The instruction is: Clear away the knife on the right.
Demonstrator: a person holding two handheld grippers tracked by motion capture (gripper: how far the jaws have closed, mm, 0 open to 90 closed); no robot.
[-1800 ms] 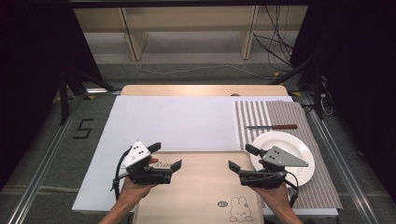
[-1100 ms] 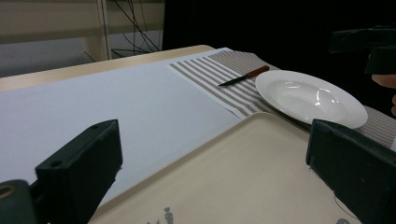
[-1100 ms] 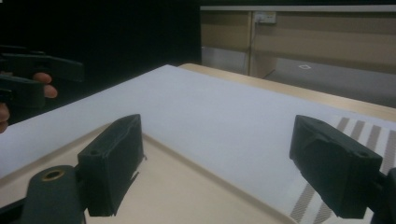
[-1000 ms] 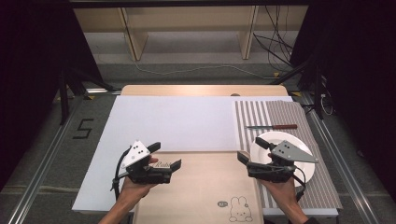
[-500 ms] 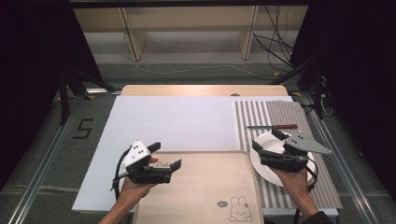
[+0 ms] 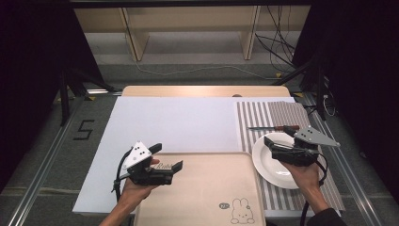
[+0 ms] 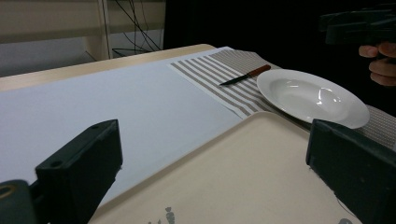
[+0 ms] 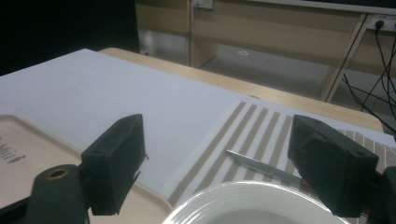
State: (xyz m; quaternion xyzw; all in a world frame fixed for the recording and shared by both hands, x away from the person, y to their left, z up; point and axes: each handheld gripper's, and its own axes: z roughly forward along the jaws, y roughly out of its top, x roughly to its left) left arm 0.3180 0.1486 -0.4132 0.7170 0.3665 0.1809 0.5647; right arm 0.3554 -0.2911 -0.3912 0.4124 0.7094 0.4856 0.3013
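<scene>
The right gripper (image 6: 273, 147) has moved from the tray (image 6: 207, 188) at lower centre to above the round, glossy white plate (image 6: 270, 162) at right, jaws apart. The left gripper (image 6: 167, 160) stays over the tray's left edge, jaws apart. A knife (image 6: 273, 127) lies on the striped mat (image 6: 268, 115) beyond the plate. Tray and plate are bare.

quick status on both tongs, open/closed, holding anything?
Left tongs: open, empty, over the tray.
Right tongs: open, empty, over the white plate.
</scene>
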